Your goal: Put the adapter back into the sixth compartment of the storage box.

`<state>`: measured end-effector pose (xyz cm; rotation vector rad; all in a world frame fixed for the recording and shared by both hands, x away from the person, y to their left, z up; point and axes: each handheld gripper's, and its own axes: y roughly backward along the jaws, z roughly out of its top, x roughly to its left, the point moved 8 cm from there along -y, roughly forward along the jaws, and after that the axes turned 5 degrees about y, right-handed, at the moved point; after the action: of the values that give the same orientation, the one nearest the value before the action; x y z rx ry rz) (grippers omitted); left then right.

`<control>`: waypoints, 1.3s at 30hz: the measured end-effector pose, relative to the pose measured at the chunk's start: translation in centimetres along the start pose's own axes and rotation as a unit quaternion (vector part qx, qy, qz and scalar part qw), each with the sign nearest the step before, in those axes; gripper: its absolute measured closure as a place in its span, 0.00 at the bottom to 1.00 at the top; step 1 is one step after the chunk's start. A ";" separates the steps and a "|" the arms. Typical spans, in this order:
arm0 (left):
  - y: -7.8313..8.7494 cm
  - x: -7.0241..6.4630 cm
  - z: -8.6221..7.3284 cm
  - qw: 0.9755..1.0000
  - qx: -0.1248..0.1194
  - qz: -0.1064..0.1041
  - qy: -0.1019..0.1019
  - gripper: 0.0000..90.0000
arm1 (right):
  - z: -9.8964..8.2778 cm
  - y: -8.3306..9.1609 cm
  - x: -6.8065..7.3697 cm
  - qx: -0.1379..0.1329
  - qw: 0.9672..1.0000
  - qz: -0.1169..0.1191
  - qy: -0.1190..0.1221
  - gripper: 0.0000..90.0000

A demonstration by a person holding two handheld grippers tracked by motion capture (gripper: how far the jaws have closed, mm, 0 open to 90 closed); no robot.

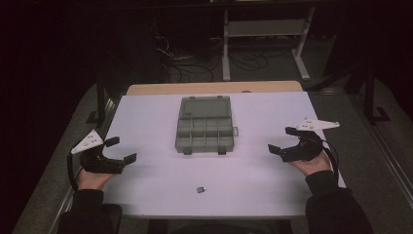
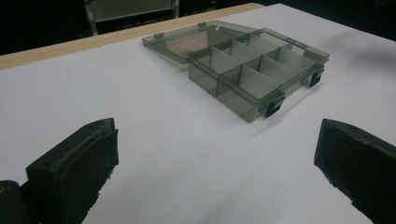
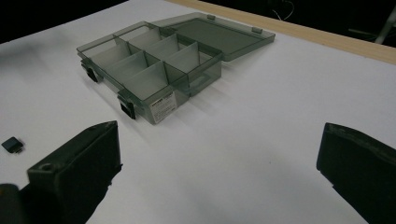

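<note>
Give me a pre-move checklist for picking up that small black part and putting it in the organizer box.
1. Left gripper open, nothing between its jaws: ok.
2. Right gripper open, nothing between its jaws: ok.
3. Box lid open and lying flat behind it: ok.
4. Compartments look free in both gripper views: ok.
5. Small part lies alone on the table, near its front edge, nothing around it: ok.
6. Which way up the part lies: cannot tell, too small.

Smoky grey against white

The organiser box was translucent smoke-grey with black latches and a white label; the table was white with a tan wooden far edge; both grippers were black, topped by pale grey plates; the small part was black.
</note>
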<state>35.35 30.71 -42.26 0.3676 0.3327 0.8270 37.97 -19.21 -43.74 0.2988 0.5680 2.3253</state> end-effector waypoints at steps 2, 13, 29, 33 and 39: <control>0.0 0.0 0.0 1.000 0.000 -0.001 0.000 0.00 | 0.0 0.0 0.0 0.000 1.000 0.000 0.001 0.00; 0.0 0.0 0.0 1.000 0.003 -0.001 -0.003 0.00 | 0.2 0.2 0.1 -0.006 1.000 -0.003 0.005 0.00; -0.2 -1.0 0.3 1.000 0.014 -0.014 -0.018 0.00 | 0.2 0.2 0.1 -0.006 1.000 0.001 0.005 0.00; -0.2 -1.2 0.6 1.000 0.013 -0.015 -0.020 0.00 | 0.2 0.2 0.1 -0.005 1.000 0.001 0.005 0.00; -0.7 -1.8 1.3 0.999 0.021 -0.021 -0.034 0.00 | 0.1 0.3 0.2 -0.004 1.000 0.002 0.006 0.00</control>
<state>35.23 28.66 -41.12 0.4260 0.2945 0.7665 37.72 -19.23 -43.46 0.2823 0.5633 2.3345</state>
